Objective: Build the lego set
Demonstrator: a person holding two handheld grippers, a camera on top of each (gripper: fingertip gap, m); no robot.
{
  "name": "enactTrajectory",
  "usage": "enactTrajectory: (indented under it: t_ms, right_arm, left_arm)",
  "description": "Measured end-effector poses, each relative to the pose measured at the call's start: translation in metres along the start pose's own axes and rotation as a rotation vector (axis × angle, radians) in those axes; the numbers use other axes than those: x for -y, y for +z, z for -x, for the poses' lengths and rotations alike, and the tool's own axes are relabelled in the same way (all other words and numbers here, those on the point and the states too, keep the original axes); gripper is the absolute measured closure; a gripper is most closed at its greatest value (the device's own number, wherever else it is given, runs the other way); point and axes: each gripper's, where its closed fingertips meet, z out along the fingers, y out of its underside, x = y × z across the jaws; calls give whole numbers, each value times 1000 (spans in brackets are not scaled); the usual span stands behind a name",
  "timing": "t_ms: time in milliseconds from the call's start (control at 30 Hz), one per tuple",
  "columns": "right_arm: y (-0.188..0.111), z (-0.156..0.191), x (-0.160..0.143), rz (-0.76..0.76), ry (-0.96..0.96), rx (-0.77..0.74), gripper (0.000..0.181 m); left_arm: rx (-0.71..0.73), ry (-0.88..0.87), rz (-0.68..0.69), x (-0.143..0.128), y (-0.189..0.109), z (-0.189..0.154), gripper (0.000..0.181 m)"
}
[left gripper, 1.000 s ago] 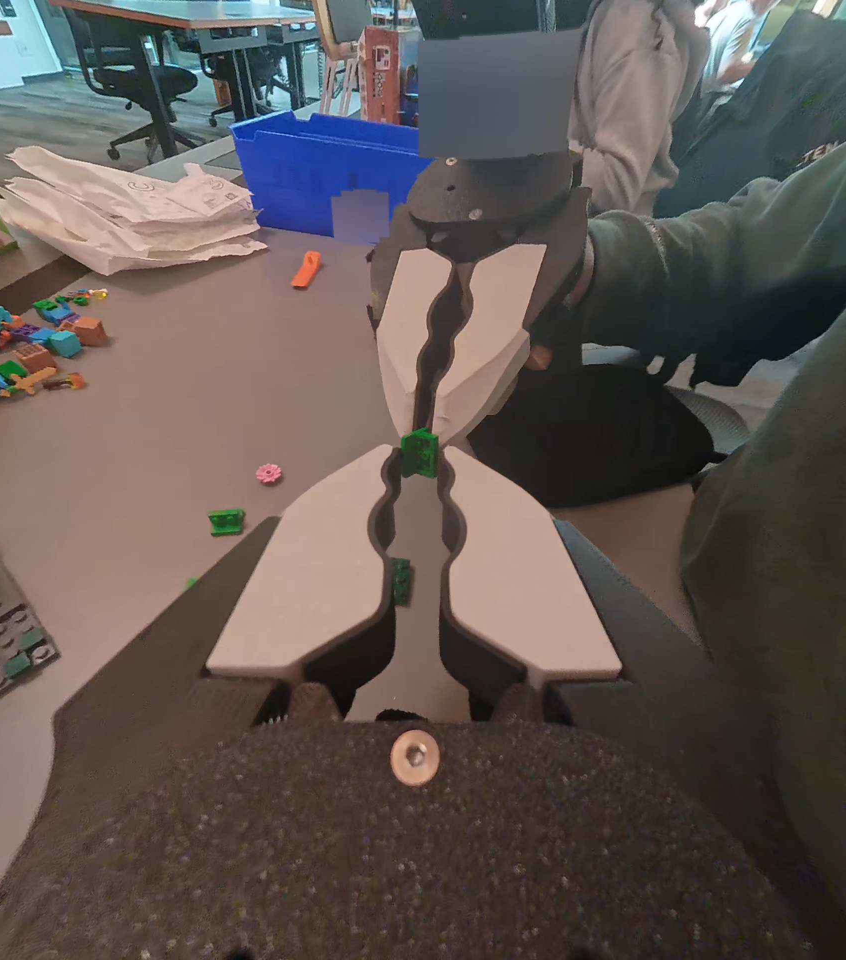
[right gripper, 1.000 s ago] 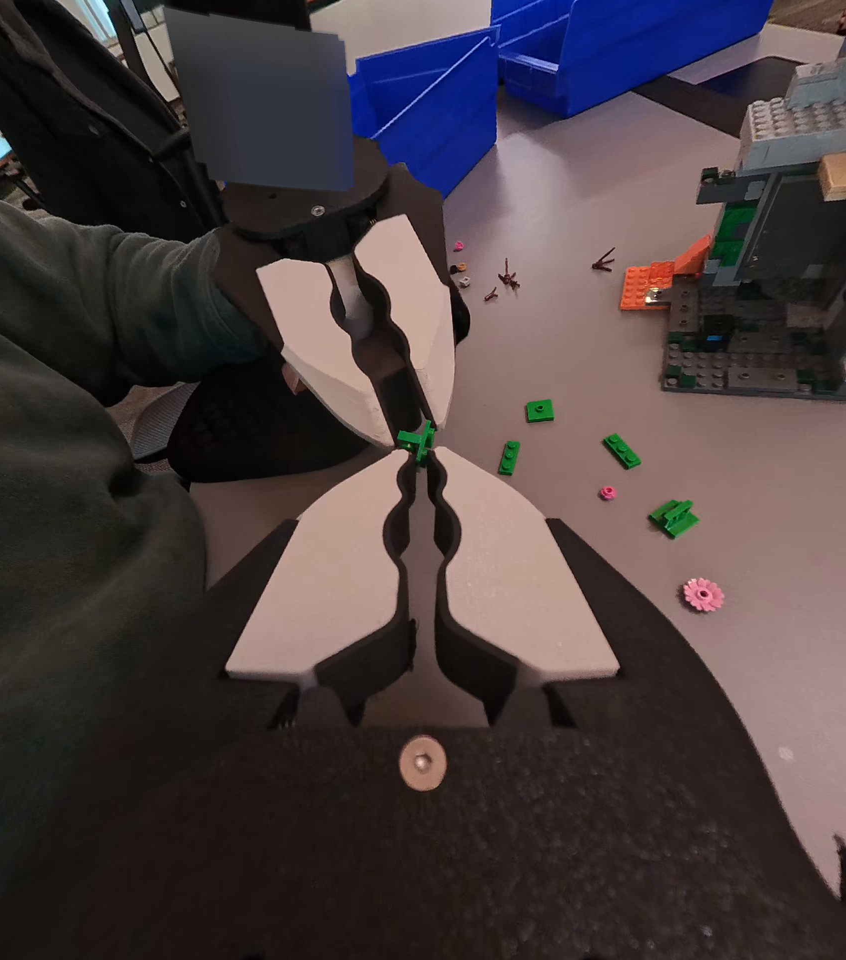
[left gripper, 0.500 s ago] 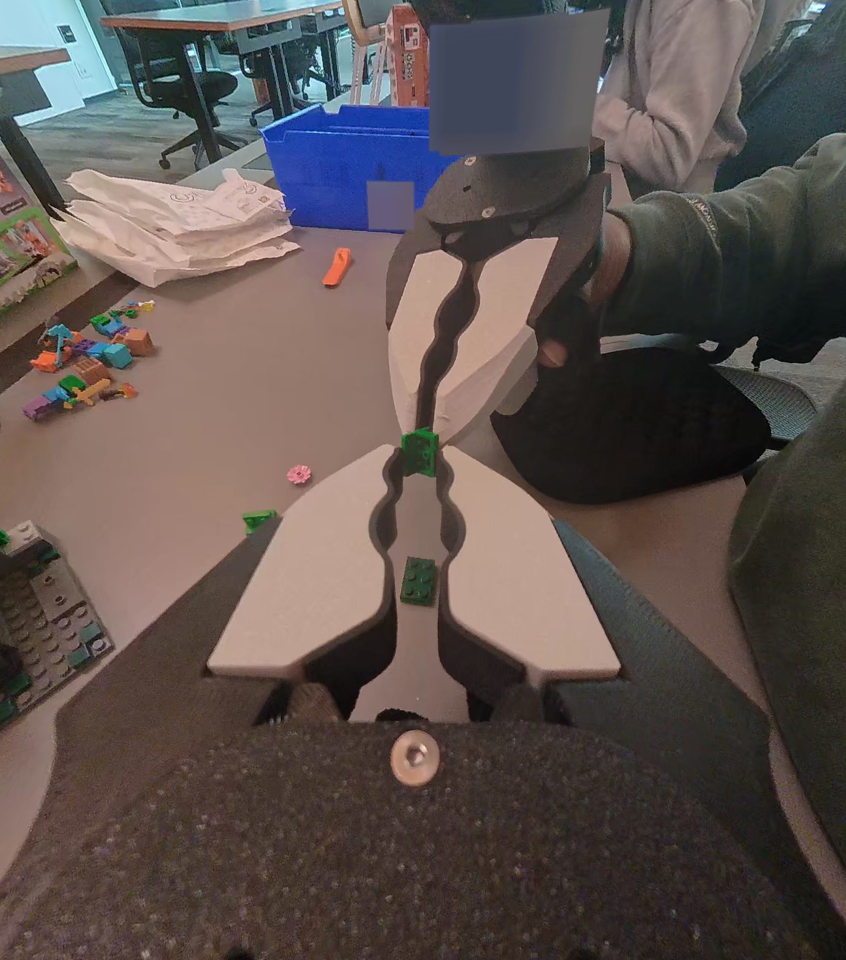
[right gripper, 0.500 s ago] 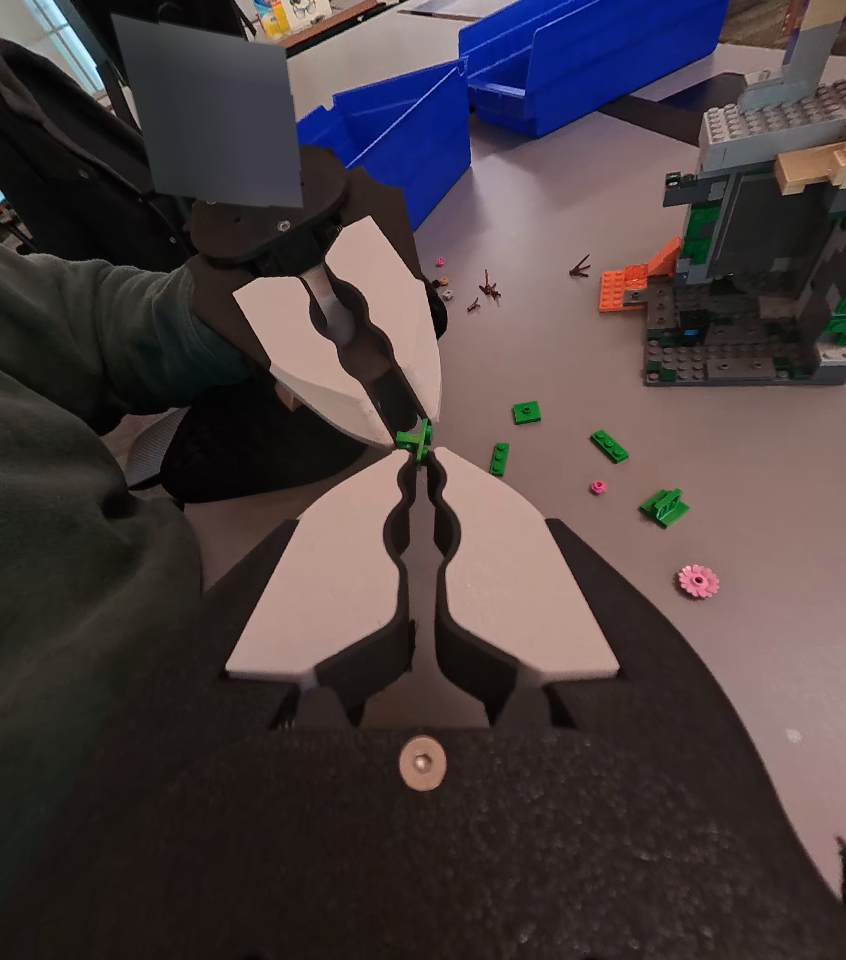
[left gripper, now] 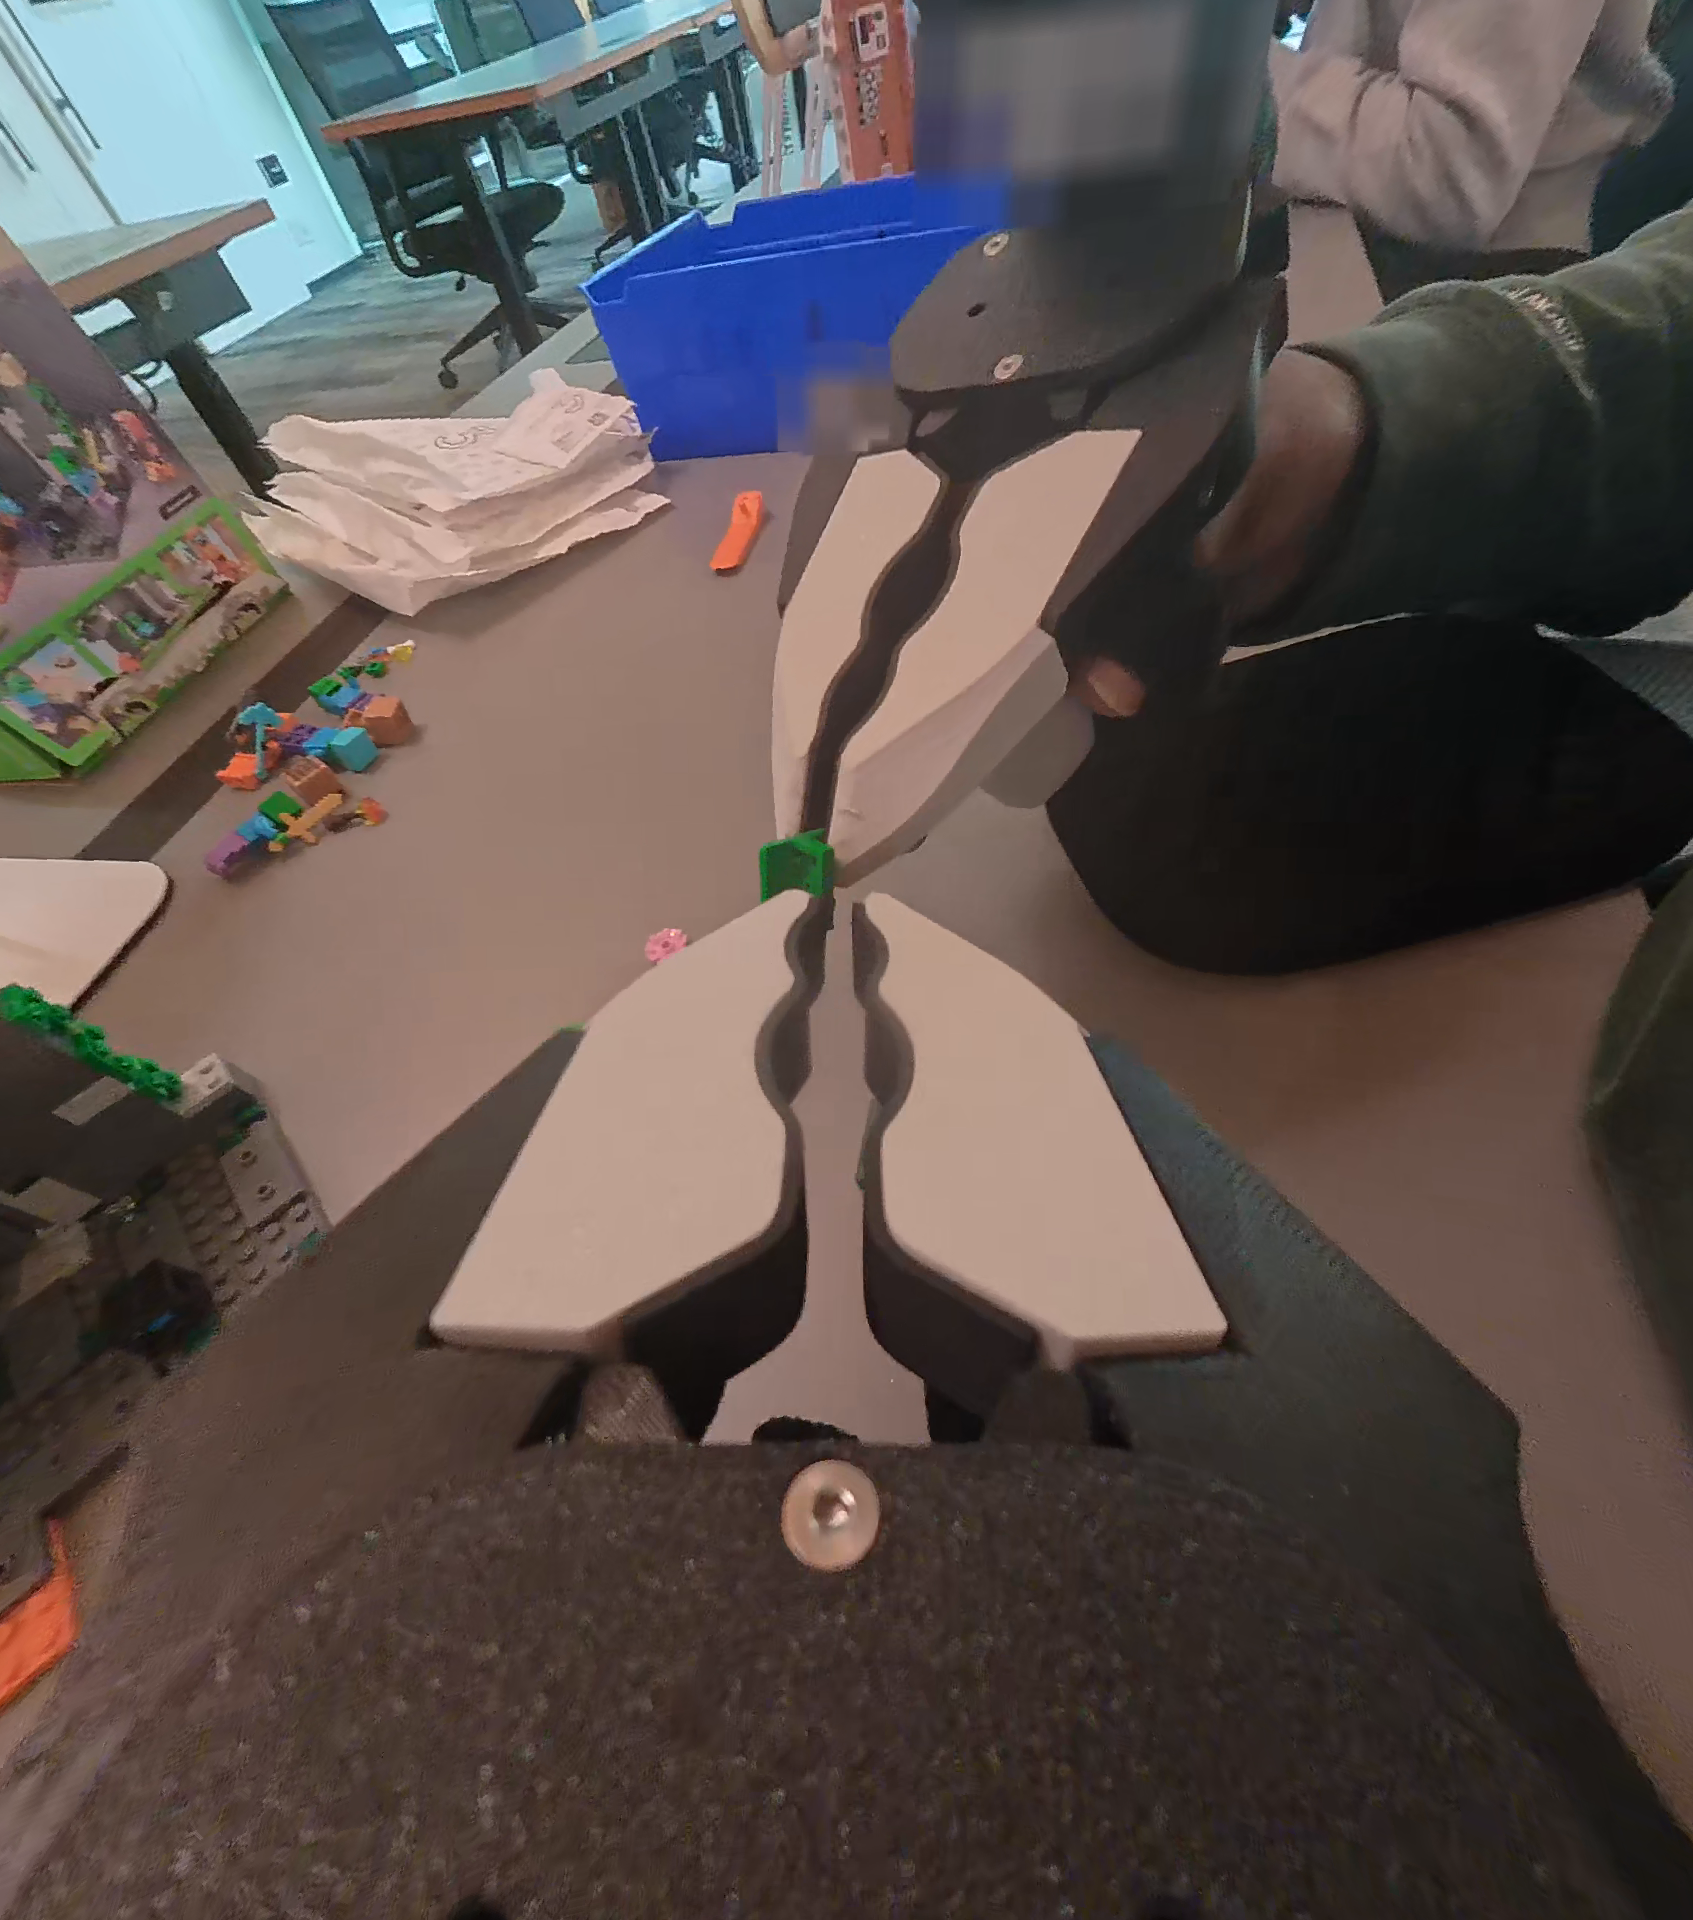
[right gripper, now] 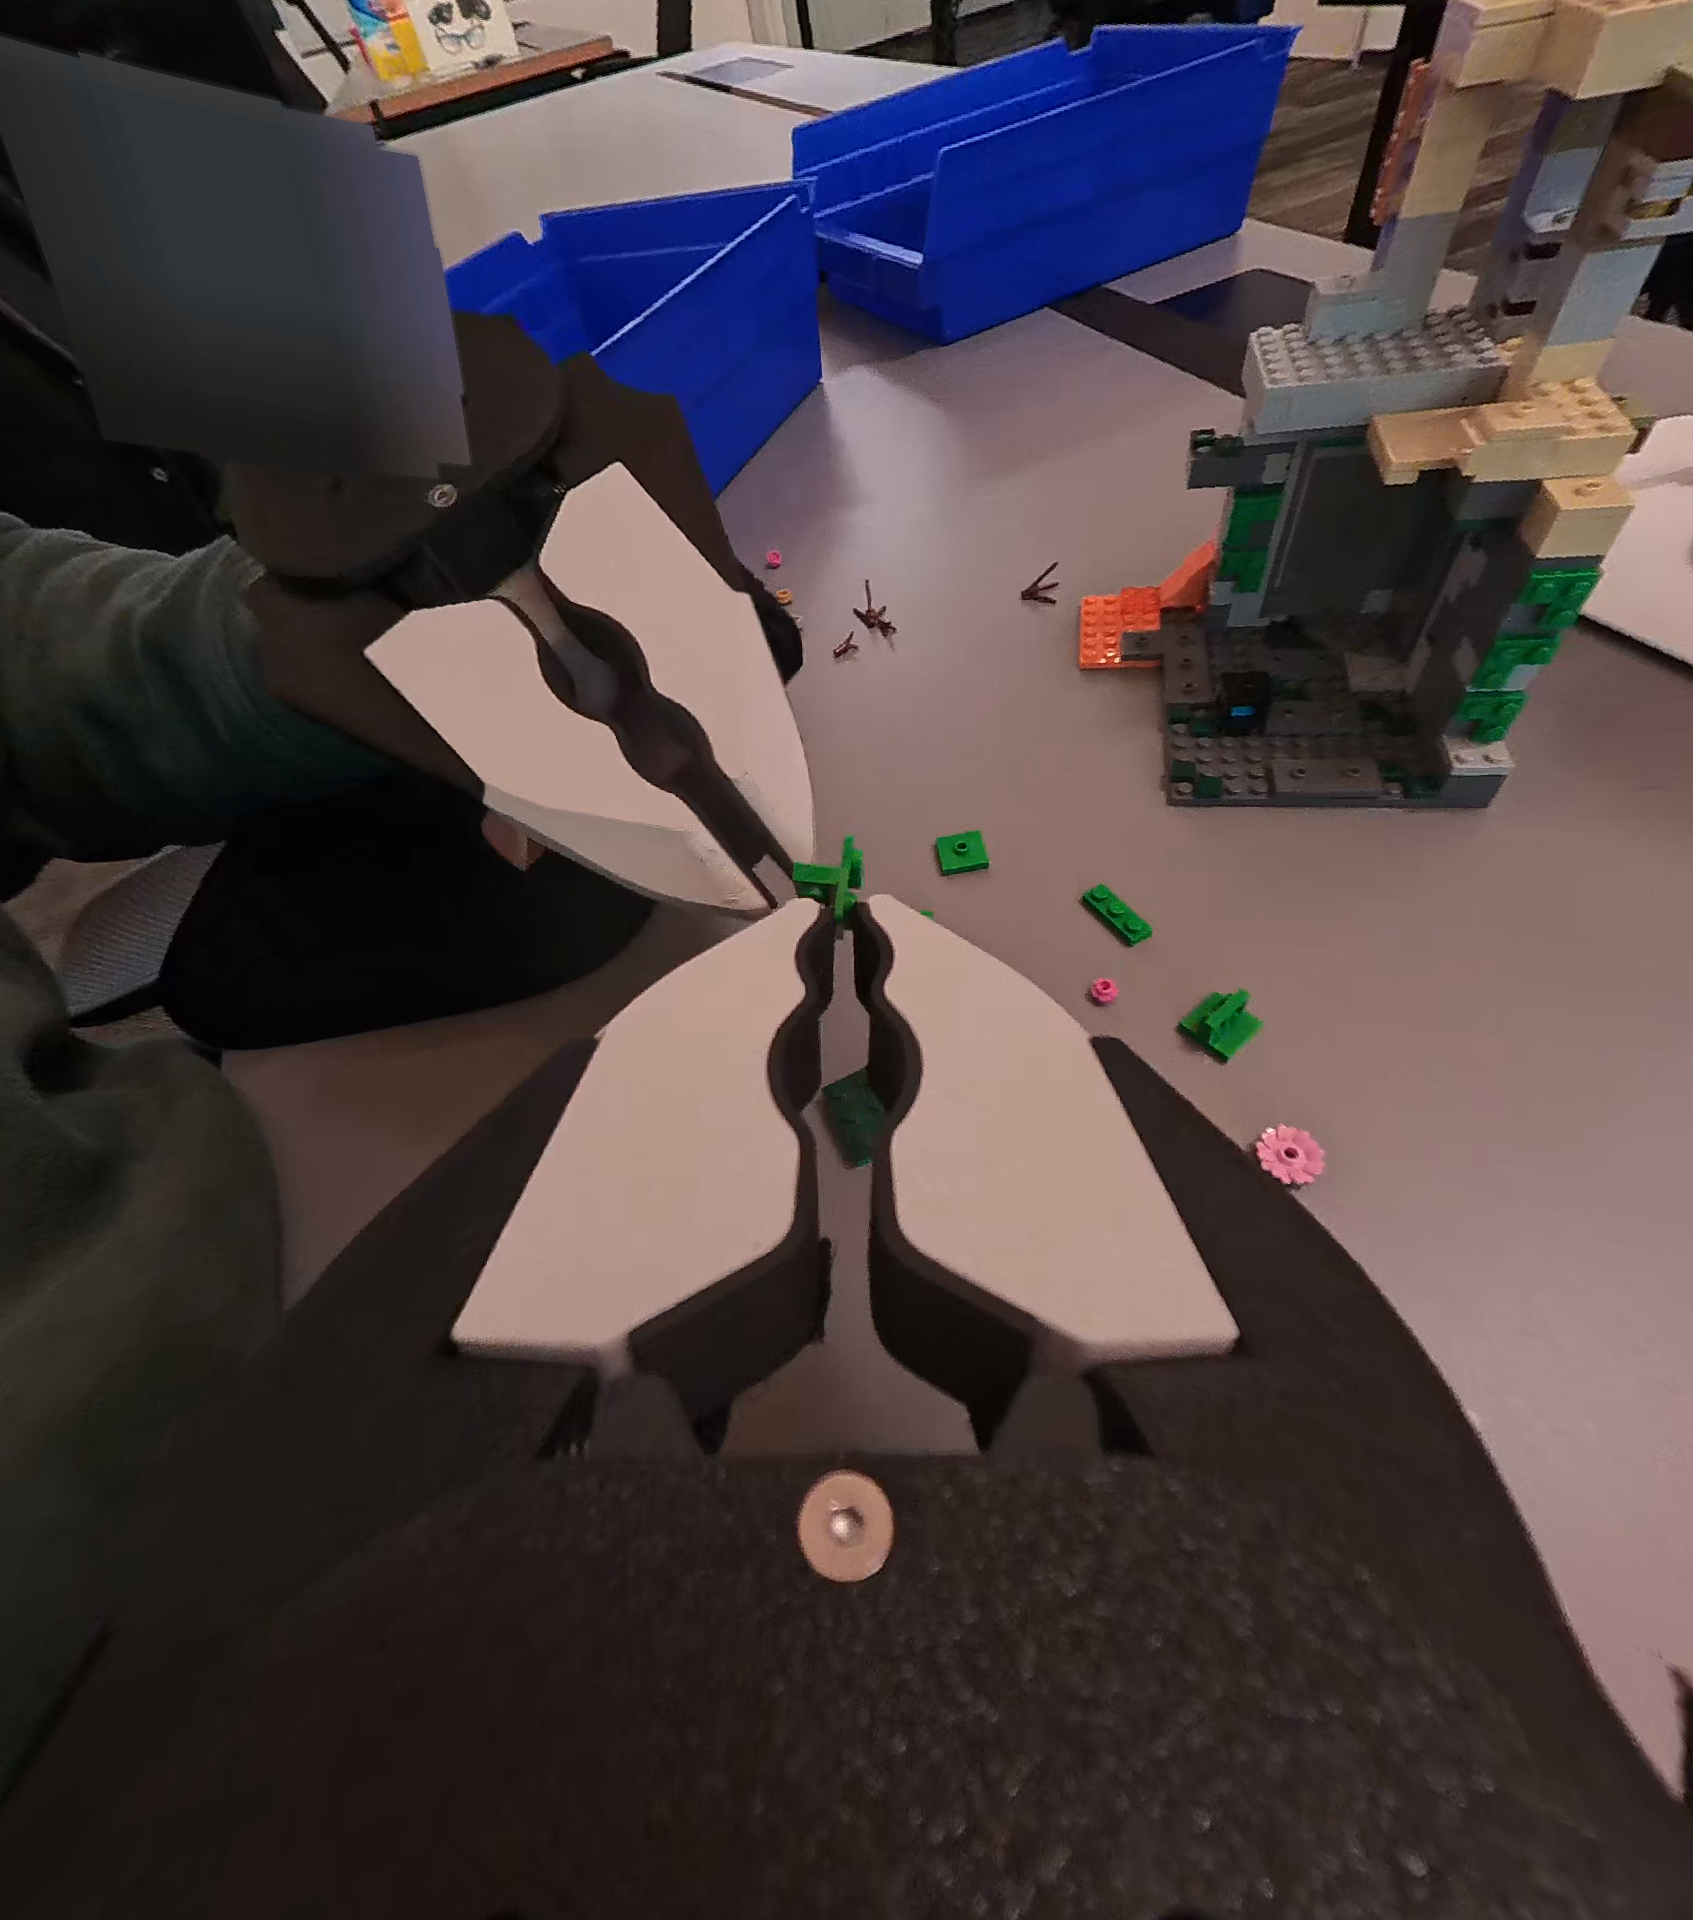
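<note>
Item: small green lego assembly [left gripper: 797, 864], held in mid-air above the desk [left gripper: 530, 790], tip to tip between two hand-held tools.

Left tongs [left gripper: 829, 914]: jaws nearly closed, with a thin slit between the tips; they appear to pinch the lower edge of the green piece, though the contact itself is hard to make out from the left wrist view. Seen from the right wrist view, the left tongs [right gripper: 782, 891] come in from the upper left, clenched on a flat green part.

Right tongs [right gripper: 843, 916]: clenched, tips meeting the same green cluster [right gripper: 829, 881] from below.

Also on the desk:
- partly built model [right gripper: 1361, 582], grey, green and tan, well apart from the tongs
- loose green plates [right gripper: 1115, 914] and a green bracket [right gripper: 1220, 1023]
- a dark green plate [right gripper: 854, 1117] lying under the right tongs
- pink flower piece [right gripper: 1290, 1153]
- blue bins [right gripper: 1029, 197]
- paper bags [left gripper: 457, 488], set box [left gripper: 42, 540], pile of coloured pieces [left gripper: 312, 748]

Step, as judged: pressing two small green parts together off the desk.

Risks: both grips sit on thin edges, so a press off the stud axis may twist a part out of the tips and drop it among the look-alike green pieces below. Squeezing harder could flick it away.
</note>
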Motion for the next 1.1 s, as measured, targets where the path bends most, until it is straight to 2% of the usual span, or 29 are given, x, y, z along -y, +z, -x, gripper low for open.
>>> enactTrajectory:
  t_ms: [200,367,467,633,933,1100]
  right_arm:
    - [-1,-3,6,-35,-24,-89,178]
    - [-1,1,4,-44,-15,-113,178]
    - [-2,3,1,-45,-29,-103,178]
    - [-10,24,-3,0,-119,48,170]
    - [-29,49,-18,232,-258,413,151]
    - [-26,59,-26,325,-300,522,149]
  left_arm:
    - [117,91,19,1,1,8,168]
    - [141,150,19,4,3,6,176]
    - [102,179,30,3,3,3,177]
    - [-20,317,-25,4,-2,-11,178]
    - [-295,576,64,-1,-5,-52,178]
    - [-401,663,124,-2,-3,-63,178]
